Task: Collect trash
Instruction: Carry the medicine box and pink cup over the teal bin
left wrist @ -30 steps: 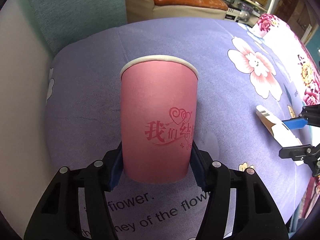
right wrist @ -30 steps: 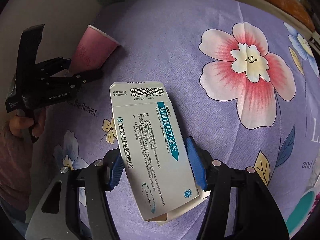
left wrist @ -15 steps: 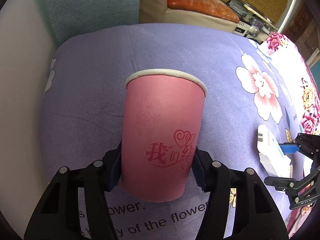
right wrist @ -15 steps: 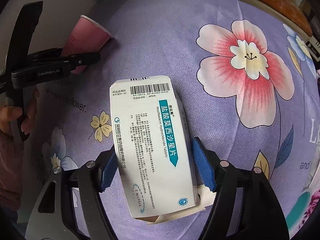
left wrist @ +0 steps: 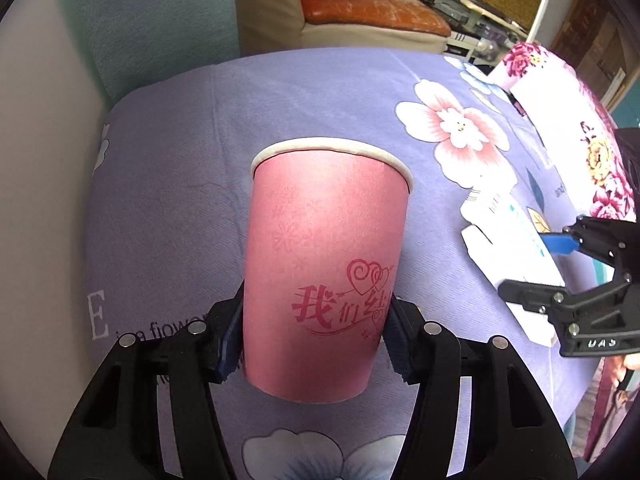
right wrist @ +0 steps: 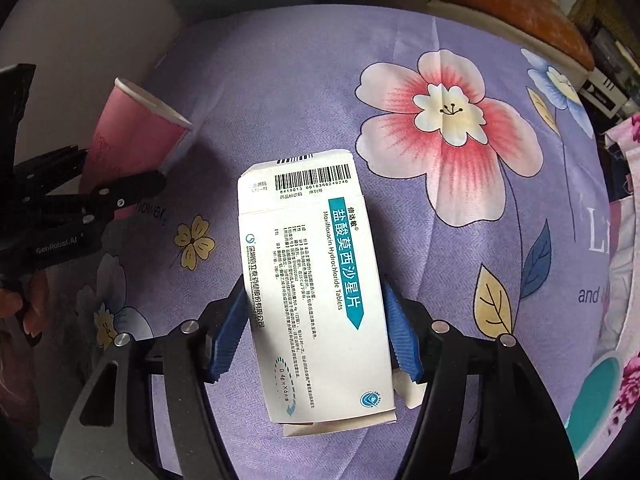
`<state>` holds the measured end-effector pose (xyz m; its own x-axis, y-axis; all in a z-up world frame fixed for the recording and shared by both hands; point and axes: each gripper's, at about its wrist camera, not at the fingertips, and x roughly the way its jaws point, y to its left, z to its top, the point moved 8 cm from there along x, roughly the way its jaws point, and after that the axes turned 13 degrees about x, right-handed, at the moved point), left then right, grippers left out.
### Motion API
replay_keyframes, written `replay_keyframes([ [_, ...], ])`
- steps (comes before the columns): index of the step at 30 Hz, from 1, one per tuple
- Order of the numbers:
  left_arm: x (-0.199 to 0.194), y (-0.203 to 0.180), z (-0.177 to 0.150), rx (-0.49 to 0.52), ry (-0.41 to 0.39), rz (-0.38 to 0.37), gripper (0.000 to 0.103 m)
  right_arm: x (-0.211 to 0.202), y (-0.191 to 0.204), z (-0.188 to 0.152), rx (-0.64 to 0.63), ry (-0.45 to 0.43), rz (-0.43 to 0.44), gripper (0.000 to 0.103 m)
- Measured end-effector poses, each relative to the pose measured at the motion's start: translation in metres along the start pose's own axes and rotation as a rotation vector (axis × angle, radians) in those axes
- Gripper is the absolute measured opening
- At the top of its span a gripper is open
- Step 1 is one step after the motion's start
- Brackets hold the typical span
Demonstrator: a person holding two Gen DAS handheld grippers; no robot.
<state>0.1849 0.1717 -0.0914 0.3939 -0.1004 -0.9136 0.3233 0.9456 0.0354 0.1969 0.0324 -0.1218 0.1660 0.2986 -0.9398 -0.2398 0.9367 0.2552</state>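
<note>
A pink paper cup (left wrist: 320, 260) with red hearts and lettering stands upright between the pads of my left gripper (left wrist: 314, 340), which is shut on its lower half and holds it above the purple flowered sheet (left wrist: 320, 92). From the right wrist view the cup (right wrist: 132, 136) and left gripper (right wrist: 120, 164) appear at the far left. A white and teal medicine box (right wrist: 316, 288) lies lengthwise between the blue pads of my right gripper (right wrist: 316, 328). Its jaws are closing, and the pads meet the box's long edges. In the left wrist view the box (left wrist: 516, 248) and right gripper (left wrist: 560, 268) are at the right.
The sheet covers a bed that ends at a pale wall (left wrist: 40, 120) on the left. A sofa with an orange cushion (left wrist: 360, 4) stands beyond the far edge. A pink flowered quilt (left wrist: 560, 80) lies at the right. A person's hand (right wrist: 16, 308) holds the left gripper.
My left gripper has carried the cup across the bed and slightly upward. The right jaws widened around the box half a second ago and have since closed in on it.
</note>
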Motion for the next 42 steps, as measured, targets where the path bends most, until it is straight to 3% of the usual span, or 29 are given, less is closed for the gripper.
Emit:
replay_keyframes([
  [10,-0.052,-0.072,0.008,0.092,-0.072,-0.004,0.059,-0.067,-0.044,-0.034,0.106,-0.12,0.045,0.061],
  [18,-0.069,-0.169,0.014,0.216,-0.095,-0.041,0.059,-0.126,-0.119,-0.067,0.24,-0.237,0.078,0.061],
  [31,-0.034,-0.349,0.053,0.362,-0.072,-0.172,0.059,-0.2,-0.282,-0.138,0.522,-0.401,0.071,0.061],
  [37,-0.004,-0.42,0.06,0.453,-0.023,-0.22,0.059,-0.204,-0.35,-0.172,0.656,-0.423,0.061,0.061],
  [42,0.014,-0.46,0.064,0.494,0.003,-0.263,0.059,-0.195,-0.384,-0.19,0.731,-0.405,0.064,0.061],
])
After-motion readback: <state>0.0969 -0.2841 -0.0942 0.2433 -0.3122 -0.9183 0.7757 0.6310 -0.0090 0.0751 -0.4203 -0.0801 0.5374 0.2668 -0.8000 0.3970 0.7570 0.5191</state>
